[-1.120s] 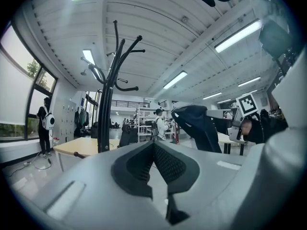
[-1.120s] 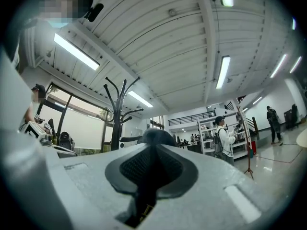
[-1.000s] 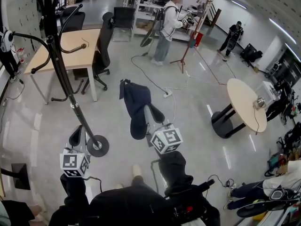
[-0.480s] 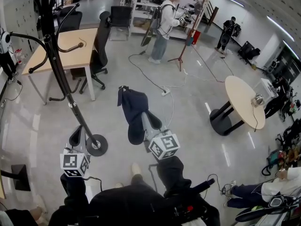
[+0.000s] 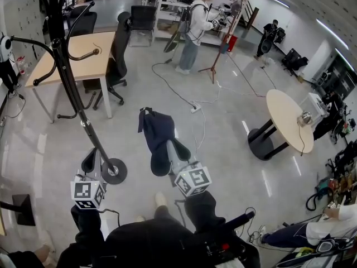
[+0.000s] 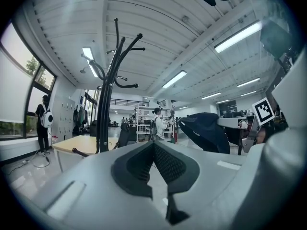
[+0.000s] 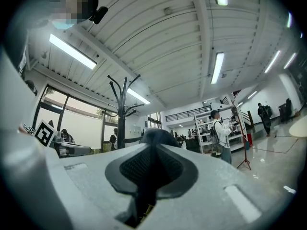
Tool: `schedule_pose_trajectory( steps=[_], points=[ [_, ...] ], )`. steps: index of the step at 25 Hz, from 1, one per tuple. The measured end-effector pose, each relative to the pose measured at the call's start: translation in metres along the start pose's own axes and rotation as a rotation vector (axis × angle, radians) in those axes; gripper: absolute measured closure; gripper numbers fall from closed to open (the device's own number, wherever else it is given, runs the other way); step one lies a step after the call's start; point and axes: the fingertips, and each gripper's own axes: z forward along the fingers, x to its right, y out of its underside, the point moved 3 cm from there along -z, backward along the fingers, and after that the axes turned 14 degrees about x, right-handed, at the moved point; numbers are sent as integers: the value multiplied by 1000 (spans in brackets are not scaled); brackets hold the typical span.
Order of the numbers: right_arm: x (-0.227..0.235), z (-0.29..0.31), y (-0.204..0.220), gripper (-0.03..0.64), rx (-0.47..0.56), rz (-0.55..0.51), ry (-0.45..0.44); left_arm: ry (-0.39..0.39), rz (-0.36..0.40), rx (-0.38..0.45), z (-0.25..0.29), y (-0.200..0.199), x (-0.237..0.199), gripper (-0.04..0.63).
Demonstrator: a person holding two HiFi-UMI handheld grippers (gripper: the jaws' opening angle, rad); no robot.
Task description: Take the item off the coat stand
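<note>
Navy garment clamped in right gripper: jaws nearly together, dark cloth pinched in the seam between the pads, remainder bunched over and beyond the tips. Left gripper: jaws closed together, nothing between them.

Position of garment: straight ahead of the right gripper, held out in the air above the floor. Long axis in line with the gripper, running away from the person, collar end farthest. Right hand nearer; left hand alongside, not in contact with the cloth.

Relation to coat stand: garment to the right of the pole in the head view, apart from it, on no hook. Stand base just ahead of the left gripper. Removal judged complete. For any further carry, keep the trailing cloth away from the curved hooks and hold the clamp firm; risk of soft fabric slipping from a narrow pinch.

Surface: pale glossy floor with loose cables across it.

Room: open office; wooden desk with office chairs behind the stand, round table at right, shelving at the far wall with a standing person before it, strip lights overhead.
</note>
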Motion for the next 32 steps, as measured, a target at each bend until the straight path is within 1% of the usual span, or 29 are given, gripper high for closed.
schedule_pose_trajectory(
  steps=[11,16,23,32],
  points=[
    [-9,-14,10,583,-3,39,29,11,-4,-2,1,1,0,592],
    [-10,-17,11,583,-1,32,38,15,-5,-2,1,1,1,592],
    [-12,-19,8,584,-1,14,20,18,-6,0,1,1,5,592],
    [-12,-20,12,587,-12,8,22,18,0,3,0,0,5,592]
  ],
)
